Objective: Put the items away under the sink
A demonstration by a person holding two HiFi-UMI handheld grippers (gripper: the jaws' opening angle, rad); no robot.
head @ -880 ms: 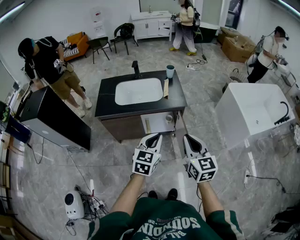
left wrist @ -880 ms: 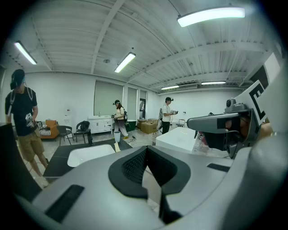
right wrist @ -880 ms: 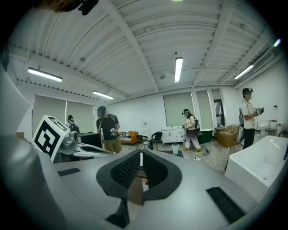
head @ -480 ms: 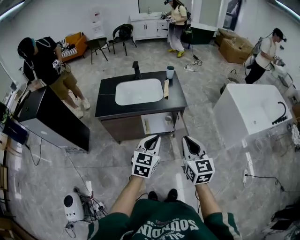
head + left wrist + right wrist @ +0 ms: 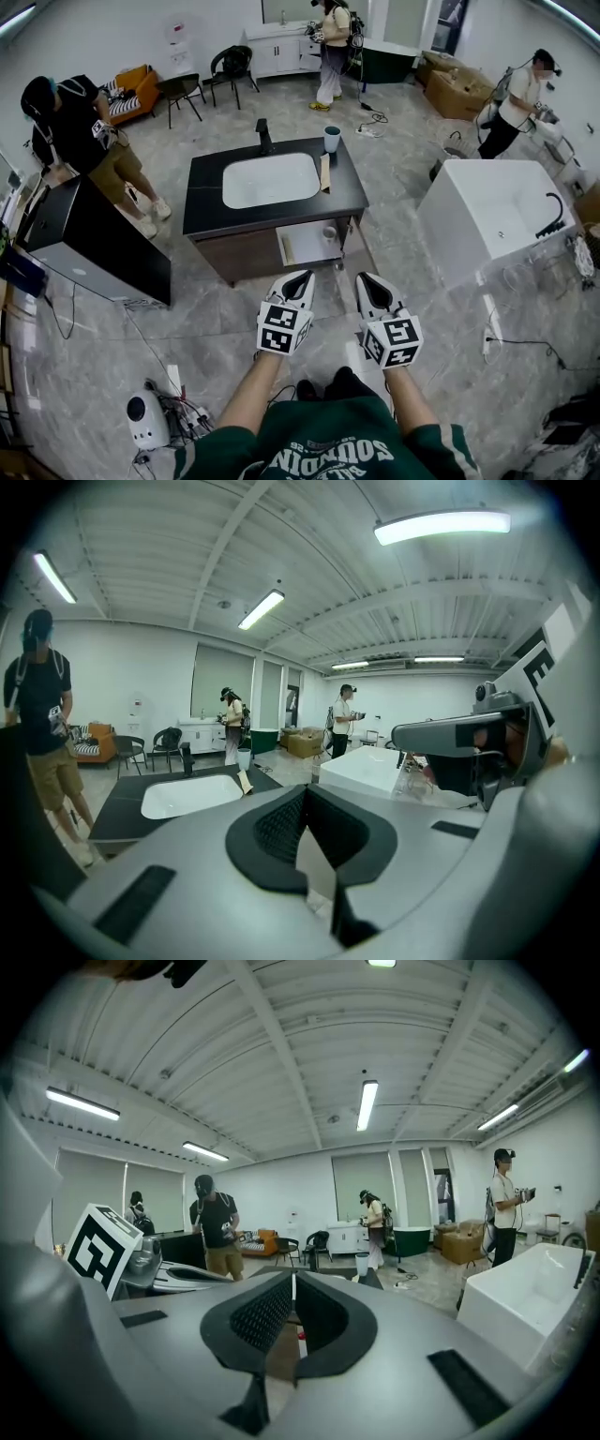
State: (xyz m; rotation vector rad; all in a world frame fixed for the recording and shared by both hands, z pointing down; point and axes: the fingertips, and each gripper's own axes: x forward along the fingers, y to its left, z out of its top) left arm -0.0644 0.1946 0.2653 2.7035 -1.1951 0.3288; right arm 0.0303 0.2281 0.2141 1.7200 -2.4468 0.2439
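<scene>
The sink vanity (image 5: 211, 202) stands mid-floor, its black worktop (image 5: 347, 192) framing a white basin (image 5: 272, 180). Right of the vanity and apart from it sits a white bathtub (image 5: 450, 234); left of the vanity stands a black cabinet (image 5: 94, 248). Below the worktop, on the vanity's near face, a pale-lined compartment (image 5: 314, 253) stands open. Inside it are a small pale cup (image 5: 330, 232) towards the right and a slim tan piece (image 5: 286, 249) at the left.

In front of the vanity, over the floor and well short of it, both tools are held side by side, pointing at that compartment. The left tool (image 5: 302, 277) has its jaws pressed together with nothing between them. The right tool (image 5: 367, 280) is likewise closed and empty.

On the worktop, a blue-grey cup (image 5: 332, 140) stands upright at the far right corner. A flat tan strip (image 5: 325, 173) lies just right of the basin. A black faucet (image 5: 265, 139) rises behind the basin.
</scene>
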